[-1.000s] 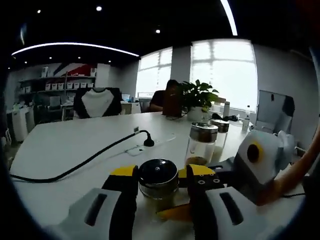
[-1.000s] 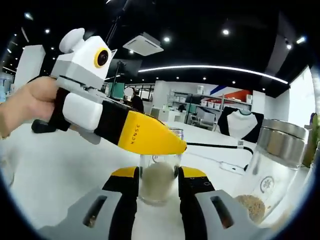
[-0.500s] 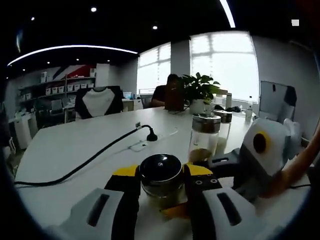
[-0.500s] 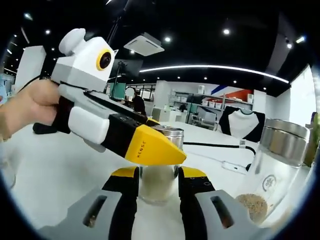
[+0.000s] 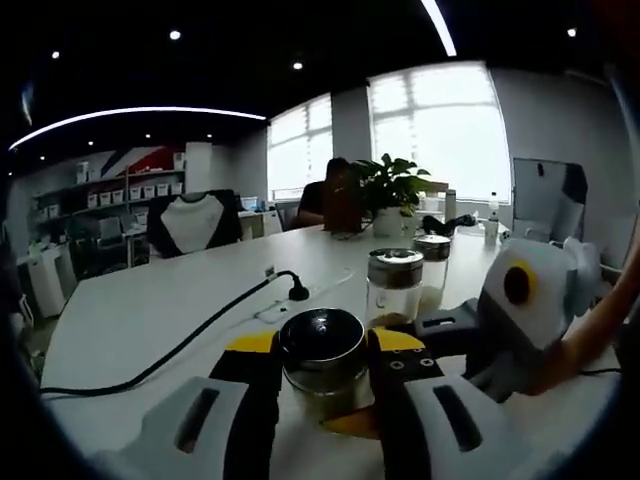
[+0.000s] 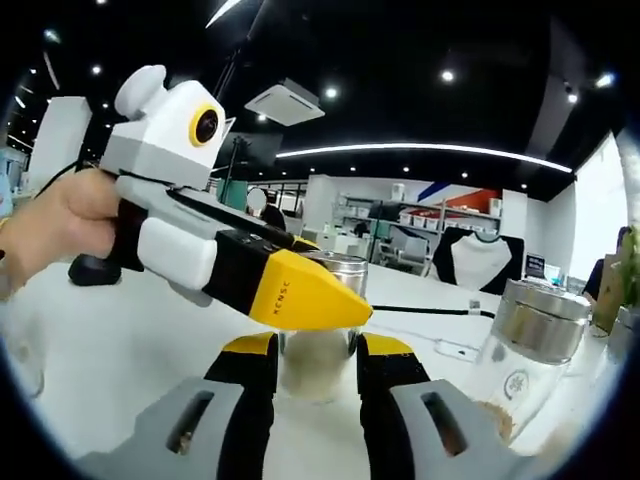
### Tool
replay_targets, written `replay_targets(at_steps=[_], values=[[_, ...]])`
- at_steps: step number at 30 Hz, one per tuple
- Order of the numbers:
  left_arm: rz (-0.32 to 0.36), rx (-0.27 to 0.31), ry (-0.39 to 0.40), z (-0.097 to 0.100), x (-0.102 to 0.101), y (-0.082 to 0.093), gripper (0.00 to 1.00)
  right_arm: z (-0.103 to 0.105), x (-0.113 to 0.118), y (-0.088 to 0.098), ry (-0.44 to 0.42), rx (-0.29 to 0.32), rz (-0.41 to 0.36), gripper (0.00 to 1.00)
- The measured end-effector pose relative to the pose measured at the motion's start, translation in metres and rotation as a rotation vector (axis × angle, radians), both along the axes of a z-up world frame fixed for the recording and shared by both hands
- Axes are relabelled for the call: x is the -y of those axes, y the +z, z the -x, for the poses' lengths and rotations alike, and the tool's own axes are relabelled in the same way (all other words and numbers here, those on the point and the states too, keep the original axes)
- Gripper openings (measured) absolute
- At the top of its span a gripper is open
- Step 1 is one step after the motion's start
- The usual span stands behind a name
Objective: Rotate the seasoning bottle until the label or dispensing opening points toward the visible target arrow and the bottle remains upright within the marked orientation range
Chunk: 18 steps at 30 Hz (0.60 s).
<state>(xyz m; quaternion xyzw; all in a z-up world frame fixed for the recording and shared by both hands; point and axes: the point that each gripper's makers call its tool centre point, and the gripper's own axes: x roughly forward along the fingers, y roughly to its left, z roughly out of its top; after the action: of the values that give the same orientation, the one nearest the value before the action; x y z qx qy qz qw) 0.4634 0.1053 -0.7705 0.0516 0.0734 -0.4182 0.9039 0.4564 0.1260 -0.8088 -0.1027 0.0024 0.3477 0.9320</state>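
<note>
A glass seasoning bottle [image 6: 316, 362] holding pale powder stands upright on the white table [image 6: 120, 350]. My right gripper [image 6: 316, 350] is shut on its glass body, one jaw on each side. In the left gripper view, my left gripper [image 5: 322, 347] is shut on the bottle's round dark metal lid [image 5: 320, 336]. The right gripper view has the left gripper [image 6: 335, 305] reaching in from the left, held by a hand [image 6: 45, 225], its yellow jaw lying across the lid. The right gripper's white body [image 5: 525, 300] enters the left gripper view from the right.
A second lidded glass bottle [image 5: 394, 288] with brown seasoning stands just beyond, also seen as the bottle [image 6: 525, 350] at right. A third bottle [image 5: 432, 255] is behind it. A black cable with a plug [image 5: 297, 292] crosses the table. A potted plant [image 5: 385, 195] stands at the back.
In the right gripper view the left gripper's jaw has tipped lower over the lid. Both views have shifted a little. Both grippers still hold the same bottle.
</note>
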Motion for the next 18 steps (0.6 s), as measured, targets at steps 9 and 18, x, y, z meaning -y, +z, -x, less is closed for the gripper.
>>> replay_targets(at_steps=[9,18], values=[[-0.038,0.012,-0.014,0.012,0.012,0.006,0.36,0.007,0.008,0.006,-0.009,-0.014,-0.006,0.29],[-0.069,0.008,0.002,0.031,0.012,0.010,0.36,0.021,0.007,0.011,0.018,-0.047,0.002,0.29]])
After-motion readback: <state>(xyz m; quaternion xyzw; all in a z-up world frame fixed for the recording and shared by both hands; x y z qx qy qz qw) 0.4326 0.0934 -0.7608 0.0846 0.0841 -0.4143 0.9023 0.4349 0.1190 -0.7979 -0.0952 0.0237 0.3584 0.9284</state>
